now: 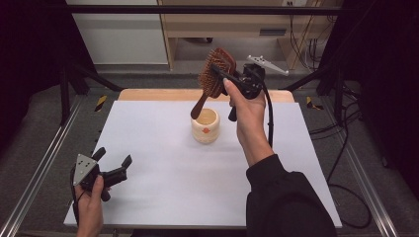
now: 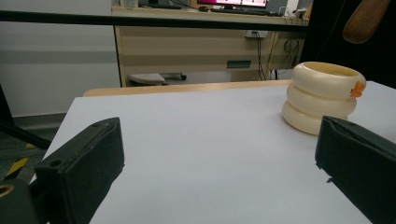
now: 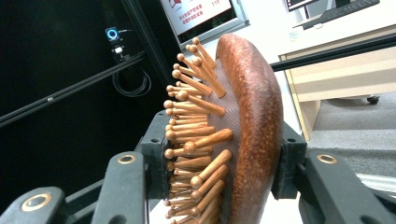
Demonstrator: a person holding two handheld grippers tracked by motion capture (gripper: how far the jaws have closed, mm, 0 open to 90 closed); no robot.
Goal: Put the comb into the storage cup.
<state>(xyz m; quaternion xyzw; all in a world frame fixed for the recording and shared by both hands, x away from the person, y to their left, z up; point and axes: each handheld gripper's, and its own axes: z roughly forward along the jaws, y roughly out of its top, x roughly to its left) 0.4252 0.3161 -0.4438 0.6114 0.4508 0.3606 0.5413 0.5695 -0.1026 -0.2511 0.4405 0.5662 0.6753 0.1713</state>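
A brown wooden hairbrush [image 1: 215, 74] with peg bristles hangs in the air, my right gripper [image 1: 225, 76] shut on its head. Its handle end [image 1: 197, 109] points down toward the rim of a cream ribbed cup [image 1: 206, 126] standing mid-table. In the right gripper view the jaws clamp the brush head [image 3: 233, 140] from both sides. My left gripper [image 1: 113, 160] rests open near the table's front left corner. Nothing lies between its jaws. In the left gripper view the cup [image 2: 322, 95] stands ahead at the right, with the brush handle tip [image 2: 364, 18] above it.
The white table top [image 1: 163, 168] has a wooden strip [image 1: 158, 95] along its far edge. Metal rails [image 1: 39, 173] run down both sides. A wooden desk [image 1: 222, 29] and cables [image 1: 346, 148] lie beyond and to the right.
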